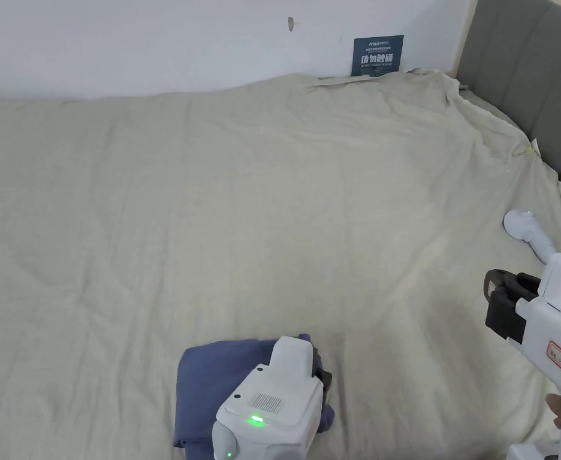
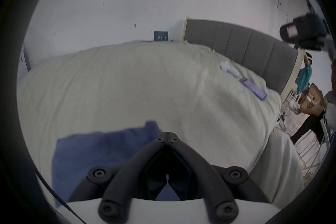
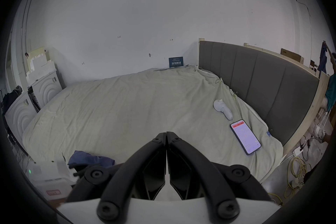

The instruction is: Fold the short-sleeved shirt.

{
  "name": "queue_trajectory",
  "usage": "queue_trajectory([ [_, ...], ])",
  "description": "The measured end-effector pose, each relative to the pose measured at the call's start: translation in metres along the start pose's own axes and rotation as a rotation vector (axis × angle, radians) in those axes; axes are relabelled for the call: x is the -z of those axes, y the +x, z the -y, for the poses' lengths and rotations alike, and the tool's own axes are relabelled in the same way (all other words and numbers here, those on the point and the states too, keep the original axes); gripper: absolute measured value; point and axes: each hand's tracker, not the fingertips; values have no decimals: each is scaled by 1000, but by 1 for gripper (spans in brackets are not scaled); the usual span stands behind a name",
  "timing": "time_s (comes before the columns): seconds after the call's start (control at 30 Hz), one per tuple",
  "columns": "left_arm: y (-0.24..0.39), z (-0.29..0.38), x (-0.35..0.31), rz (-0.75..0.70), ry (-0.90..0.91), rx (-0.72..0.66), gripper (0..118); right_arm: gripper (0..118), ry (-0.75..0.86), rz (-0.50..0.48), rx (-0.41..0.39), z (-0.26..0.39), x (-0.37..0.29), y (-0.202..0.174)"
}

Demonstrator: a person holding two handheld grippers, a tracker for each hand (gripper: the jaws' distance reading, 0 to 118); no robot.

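A dark blue shirt [image 1: 213, 383], folded into a compact rectangle, lies on the beige bed sheet [image 1: 243, 209] near the front edge. My left gripper [image 1: 324, 376] hovers just over the shirt's right side. In the left gripper view its jaws [image 2: 167, 133] are shut tip to tip, with the shirt [image 2: 94, 151] lying below and to the left and no cloth between them. My right gripper [image 1: 501, 299] is held off to the right above bare sheet. Its jaws [image 3: 166, 134] are shut and hold nothing, and the shirt [image 3: 87, 157] lies far to its left.
A white controller [image 1: 528, 230] and a lit phone [image 3: 245, 137] lie on the sheet near the grey headboard [image 1: 531, 78]. A blue sign [image 1: 378, 55] leans on the white wall. White cabinets [image 3: 43, 88] stand left of the bed. Yellow cables [image 3: 298, 171] lie on the floor at right.
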Motion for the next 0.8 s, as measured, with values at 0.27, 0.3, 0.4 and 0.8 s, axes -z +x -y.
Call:
queue_trajectory([
  [0.27, -36, -66, -59, -36, 195, 50, 0, 0, 83, -25, -29, -16, -9, -29],
  [0.3, -41, -72, -65, -45, 212, 49, 0, 0, 96, -26, -34, -17, -10, -33],
  [0.4, -59, -90, -84, -97, 276, 62, 0, 0, 130, -30, -48, -23, -12, -44],
  [0.8, -134, -111, -143, -340, 492, 26, 0, 0, 328, -1, -122, -29, -12, -83],
])
